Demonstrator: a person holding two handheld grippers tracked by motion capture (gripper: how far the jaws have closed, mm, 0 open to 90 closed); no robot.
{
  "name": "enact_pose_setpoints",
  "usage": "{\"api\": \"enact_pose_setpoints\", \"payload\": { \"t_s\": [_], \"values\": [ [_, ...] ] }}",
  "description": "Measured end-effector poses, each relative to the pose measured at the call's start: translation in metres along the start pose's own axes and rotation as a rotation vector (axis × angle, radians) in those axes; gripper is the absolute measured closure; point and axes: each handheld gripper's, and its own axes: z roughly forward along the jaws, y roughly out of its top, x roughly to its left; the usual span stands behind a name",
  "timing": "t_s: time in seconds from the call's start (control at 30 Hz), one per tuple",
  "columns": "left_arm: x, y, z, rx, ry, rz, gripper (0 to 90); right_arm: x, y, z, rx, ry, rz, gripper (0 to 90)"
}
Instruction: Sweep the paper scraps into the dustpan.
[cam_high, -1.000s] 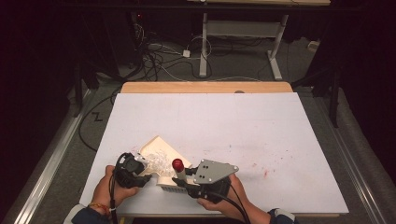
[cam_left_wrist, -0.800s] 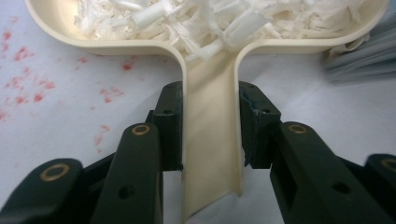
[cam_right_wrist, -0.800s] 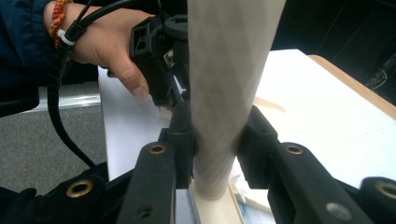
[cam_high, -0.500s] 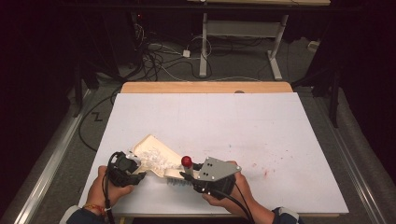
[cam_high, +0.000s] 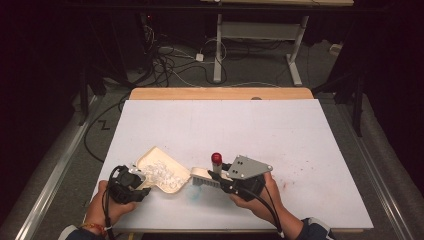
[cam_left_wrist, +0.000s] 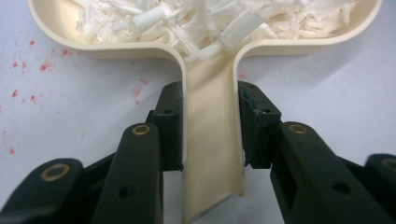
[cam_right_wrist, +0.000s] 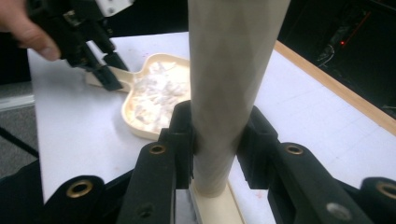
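1. Near the front edge of the white table (cam_high: 300, 130), one cream dustpan (cam_high: 165, 172) is laid flat, heaped with white shreds (cam_left_wrist: 210, 21) too many to count.
2. The left gripper (cam_high: 131, 184) is closed on the dustpan's handle (cam_left_wrist: 212, 140), one pad on each side wall; the pan is probably steadied this way so it does not slide under sweeping.
3. The right gripper (cam_high: 222, 179) is clamped on the grey handle (cam_right_wrist: 229, 88) of one small brush (cam_high: 205, 176), held upright with its red tip (cam_high: 216, 158) uppermost, presumably to keep the bristles down on the table.
4. The brush is placed just beside the pan's open mouth, a position judged to suit pushing scraps inward.
5. Counted: two grippers, one dustpan, one brush; faint red specks (cam_left_wrist: 28, 70) are scattered on the table.
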Motion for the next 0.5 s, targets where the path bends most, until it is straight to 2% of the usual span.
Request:
{"api": "enact_pose_setpoints", "payload": {
  "t_s": [0.2,0.27,0.4,0.5],
  "values": [
    [-0.004,-0.003,-0.003,0.01,-0.007,0.024,63.1,-0.014,0.002,-0.007,-0.031,-0.006,0.051,70.6],
    [-0.006,-0.004,-0.005,0.011,-0.009,0.032,63.1,-0.017,0.002,-0.01,-0.05,-0.022,0.068,70.7],
    [-0.01,-0.002,-0.006,0.019,-0.006,0.049,63.1,-0.024,0.004,-0.016,-0.074,-0.044,0.083,70.6],
    [-0.014,0.0,-0.005,0.027,-0.002,0.064,63.1,-0.026,0.003,-0.015,-0.066,-0.055,0.09,70.6]
  ]
}}
